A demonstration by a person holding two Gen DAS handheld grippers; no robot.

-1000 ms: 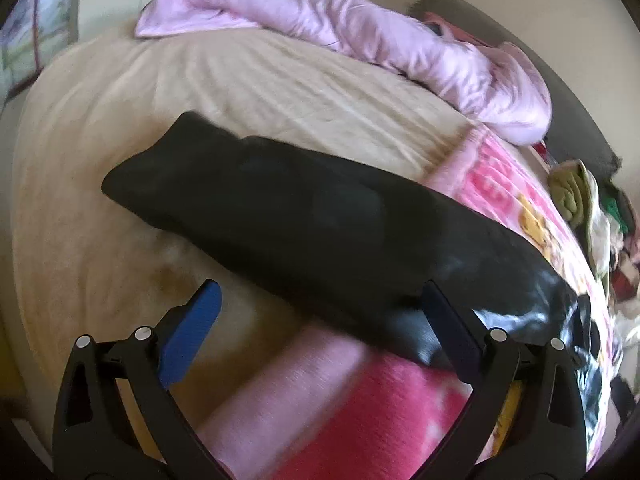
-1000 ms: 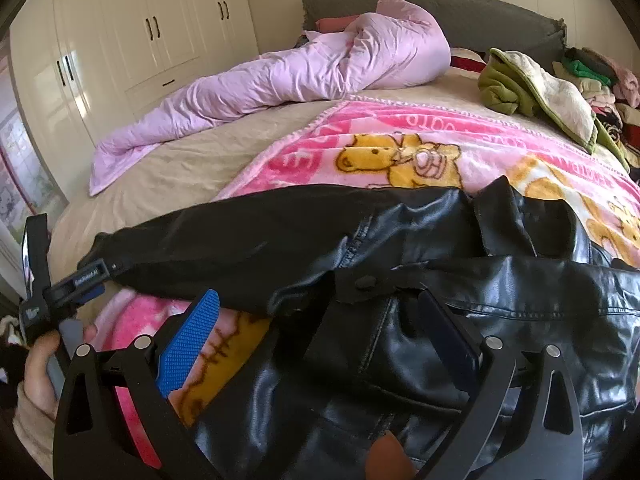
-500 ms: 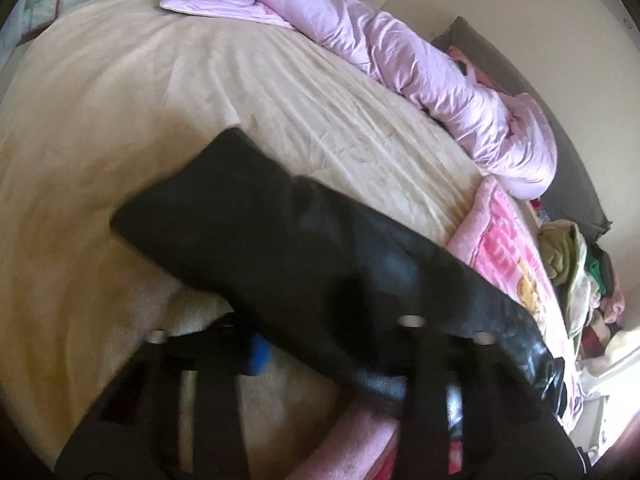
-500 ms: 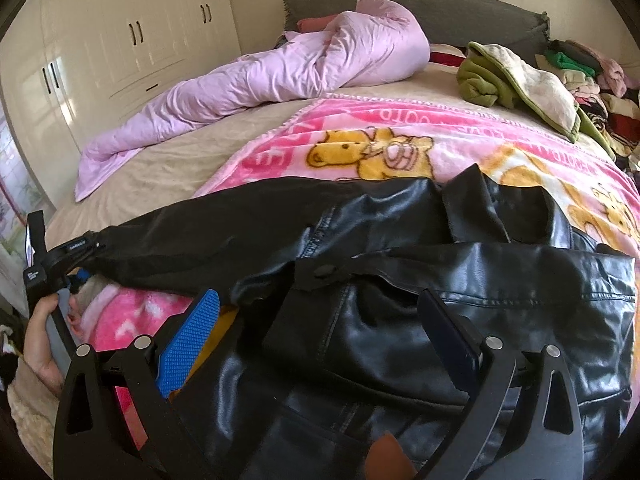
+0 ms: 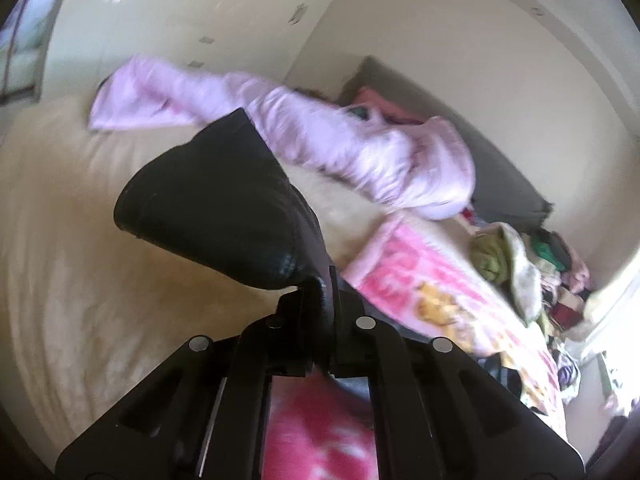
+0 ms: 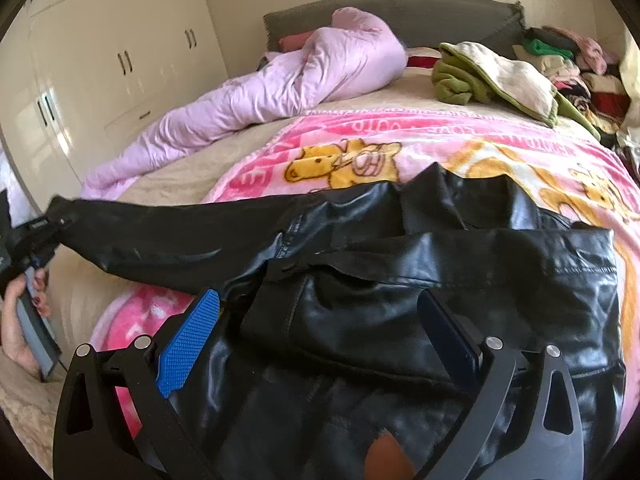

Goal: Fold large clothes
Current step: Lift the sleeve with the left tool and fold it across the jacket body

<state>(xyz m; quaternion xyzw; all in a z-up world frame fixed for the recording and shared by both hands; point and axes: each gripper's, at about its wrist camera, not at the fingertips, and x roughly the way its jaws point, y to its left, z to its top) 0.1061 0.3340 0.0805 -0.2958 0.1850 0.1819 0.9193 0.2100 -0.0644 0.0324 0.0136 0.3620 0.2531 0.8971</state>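
A black leather jacket (image 6: 420,280) lies on a pink cartoon blanket (image 6: 400,144) on the bed. Its left sleeve (image 6: 168,236) stretches out to the left, lifted off the bed. My left gripper (image 5: 320,284) is shut on the sleeve's cuff end (image 5: 216,216), which folds up and hangs in front of the camera. In the right wrist view that left gripper (image 6: 36,236) shows at the far left, held by a hand (image 6: 20,320). My right gripper (image 6: 320,328) stands open just above the jacket's body, its blue pads apart with nothing pinched.
A lilac duvet (image 6: 280,80) lies bunched across the beige sheet (image 5: 80,240) toward the grey headboard (image 6: 400,8). A green and cream garment (image 6: 488,76) and a pile of mixed clothes (image 6: 580,64) sit at the far right. White wardrobes (image 6: 120,52) line the left wall.
My left gripper shut on the sleeve end and rose, lifting the sleeve off the bed. The right gripper drifted across the jacket's body and stayed open.
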